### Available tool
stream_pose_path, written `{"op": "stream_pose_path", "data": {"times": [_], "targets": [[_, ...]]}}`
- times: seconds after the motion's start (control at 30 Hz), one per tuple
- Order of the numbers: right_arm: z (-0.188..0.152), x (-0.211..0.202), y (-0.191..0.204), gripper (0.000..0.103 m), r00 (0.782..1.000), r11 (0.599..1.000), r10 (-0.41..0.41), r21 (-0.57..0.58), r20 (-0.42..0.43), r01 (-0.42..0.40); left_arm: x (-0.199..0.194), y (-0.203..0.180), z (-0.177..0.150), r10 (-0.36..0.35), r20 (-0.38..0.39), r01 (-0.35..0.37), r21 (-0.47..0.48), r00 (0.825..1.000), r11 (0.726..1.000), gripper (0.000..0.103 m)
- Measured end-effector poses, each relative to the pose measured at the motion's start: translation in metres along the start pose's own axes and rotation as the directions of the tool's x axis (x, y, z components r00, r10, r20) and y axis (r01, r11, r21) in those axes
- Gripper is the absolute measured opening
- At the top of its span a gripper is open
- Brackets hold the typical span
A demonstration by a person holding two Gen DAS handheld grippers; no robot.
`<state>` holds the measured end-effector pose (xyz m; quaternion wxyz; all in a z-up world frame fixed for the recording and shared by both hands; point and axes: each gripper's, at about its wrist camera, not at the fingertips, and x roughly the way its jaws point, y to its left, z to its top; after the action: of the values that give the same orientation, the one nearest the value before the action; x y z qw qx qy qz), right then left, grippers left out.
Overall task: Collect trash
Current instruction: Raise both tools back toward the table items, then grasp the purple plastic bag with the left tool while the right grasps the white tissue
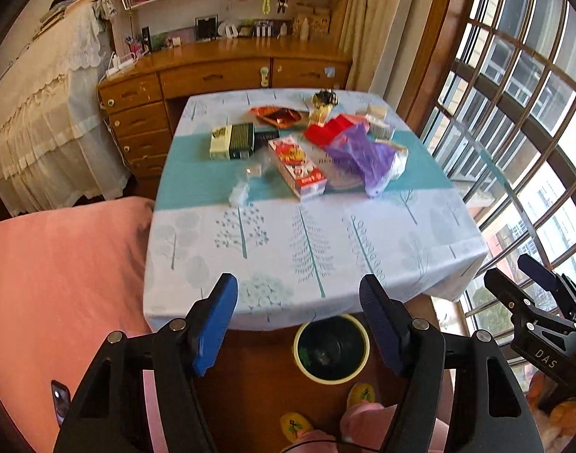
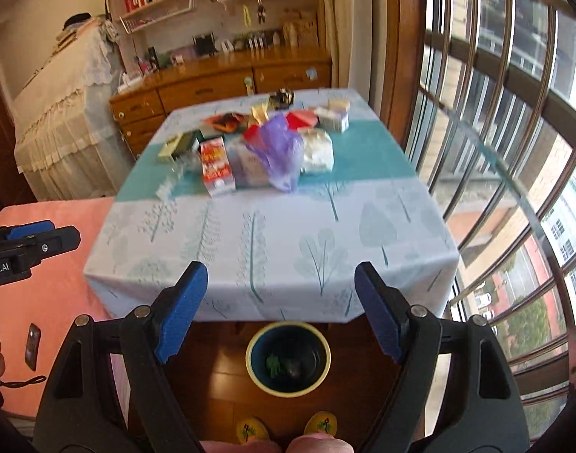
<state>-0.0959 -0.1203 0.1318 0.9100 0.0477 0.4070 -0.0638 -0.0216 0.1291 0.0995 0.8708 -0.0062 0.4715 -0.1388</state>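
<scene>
A cloth-covered tabletop (image 1: 310,249) carries the trash: purple bag (image 1: 359,154), red carton (image 1: 297,168), green box (image 1: 233,140). Below its near edge, a bin (image 2: 288,356) on the floor holds small scraps. Left tool (image 1: 298,315) and right tool (image 2: 281,307) gape empty. Only the right view shows the bin unobstructed.

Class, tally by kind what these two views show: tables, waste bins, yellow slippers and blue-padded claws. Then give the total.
Table: 1
Waste bin: 1
Yellow slippers: 2
Claws: 2, the left claw and the right claw, both open and empty
Total: 6
</scene>
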Motion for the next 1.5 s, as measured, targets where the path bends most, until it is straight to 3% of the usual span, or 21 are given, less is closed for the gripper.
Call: {"op": "stream_pose_path", "data": {"times": [0.47,0.8,1.1,1.5], "targets": [[0.025,-0.037,0.019,0.078,0.996,0.999,-0.008,-0.035,0.083,0.011,-0.03,0.006,0.042,-0.027,0.052,0.026,0.008,0.998,1.0,0.069],[0.042,-0.024,0.019,0.078,0.996,0.996,0.012,-0.087,0.09,-0.004,-0.005,-0.017,0.083,-0.091,0.003,0.091,-0.014,0.996,0.996,0.069],[0.08,0.036,-0.019,0.078,0.998,0.998,0.026,-0.054,0.058,-0.023,0.071,-0.058,0.134,-0.175,-0.109,0.171,-0.043,0.979,0.984,0.069],[0.163,0.194,-0.11,0.078,0.991,0.991,0.103,-0.076,-0.083,-0.109,0.246,-0.119,0.209,-0.163,-0.304,0.126,-0.14,0.939,0.982,0.069]]}}
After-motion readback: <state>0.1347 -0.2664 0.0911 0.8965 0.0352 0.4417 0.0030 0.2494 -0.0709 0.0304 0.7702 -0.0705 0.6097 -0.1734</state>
